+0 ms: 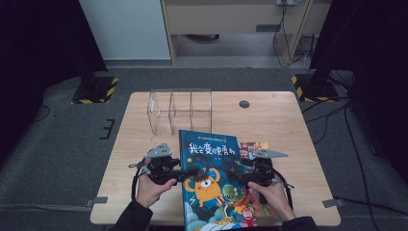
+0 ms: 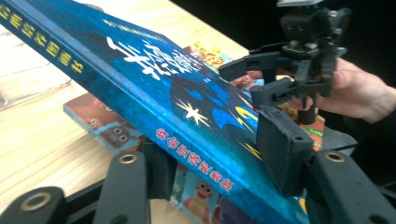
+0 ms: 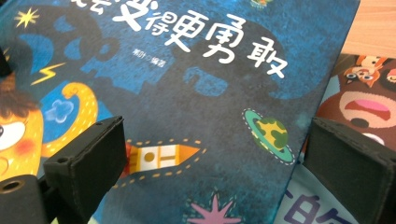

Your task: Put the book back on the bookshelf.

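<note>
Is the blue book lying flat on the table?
No, the blue book is tilted, its spine edge lifted between the left gripper jaws above another book.

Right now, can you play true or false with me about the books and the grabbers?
1. The blue book is tilted up off the table. True.
2. The left gripper has a jaw on each side of the blue book's spine edge. True.
3. The clear box has books inside. False: it is empty.
4. No other book lies under the blue one. False: another book lies underneath.
5. The right gripper is open. True.
</note>
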Demonstrator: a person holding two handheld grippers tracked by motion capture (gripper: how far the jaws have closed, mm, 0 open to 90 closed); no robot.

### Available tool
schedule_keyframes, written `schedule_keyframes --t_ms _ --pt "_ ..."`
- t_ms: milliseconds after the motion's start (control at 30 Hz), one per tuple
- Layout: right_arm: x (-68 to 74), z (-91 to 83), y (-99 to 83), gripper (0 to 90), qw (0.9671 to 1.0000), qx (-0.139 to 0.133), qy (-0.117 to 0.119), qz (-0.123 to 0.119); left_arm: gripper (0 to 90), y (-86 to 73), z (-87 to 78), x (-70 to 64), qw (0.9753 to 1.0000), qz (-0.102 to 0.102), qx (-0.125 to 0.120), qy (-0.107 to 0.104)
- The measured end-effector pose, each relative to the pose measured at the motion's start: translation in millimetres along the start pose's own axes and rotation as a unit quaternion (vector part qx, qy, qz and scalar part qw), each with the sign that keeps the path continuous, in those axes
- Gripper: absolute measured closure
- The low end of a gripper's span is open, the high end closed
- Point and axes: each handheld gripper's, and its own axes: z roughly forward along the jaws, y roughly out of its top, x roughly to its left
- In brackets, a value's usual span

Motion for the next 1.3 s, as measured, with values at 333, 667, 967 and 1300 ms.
schedule_keyframes --t_ms 333,667,967,1300 --pt "-9.9 1.6 -1.5 4.9 0.9982 -0.004 0.036 0.047 51.1 0.8 -0.6 -0.7 0.9999 0.008 -0.004 -0.009" --pt "-12.1 -2.6 3.5 12.8 0.9958 -0.001 0.051 0.077 53.9 7.0 -0.3 -6.6 0.9999 0.005 -0.009 -0.01" --pt "-17.6 -16.6 19.3 21.1 0.9945 -0.052 0.043 0.08 60.9 29.8 2.7 -9.0 0.9995 0.006 -0.031 -0.004" --pt "-20.2 -32.7 40.3 24.1 0.9911 -0.12 0.021 0.054 65.7 53.2 8.1 -14.9 0.9982 0.026 -0.053 -0.009"
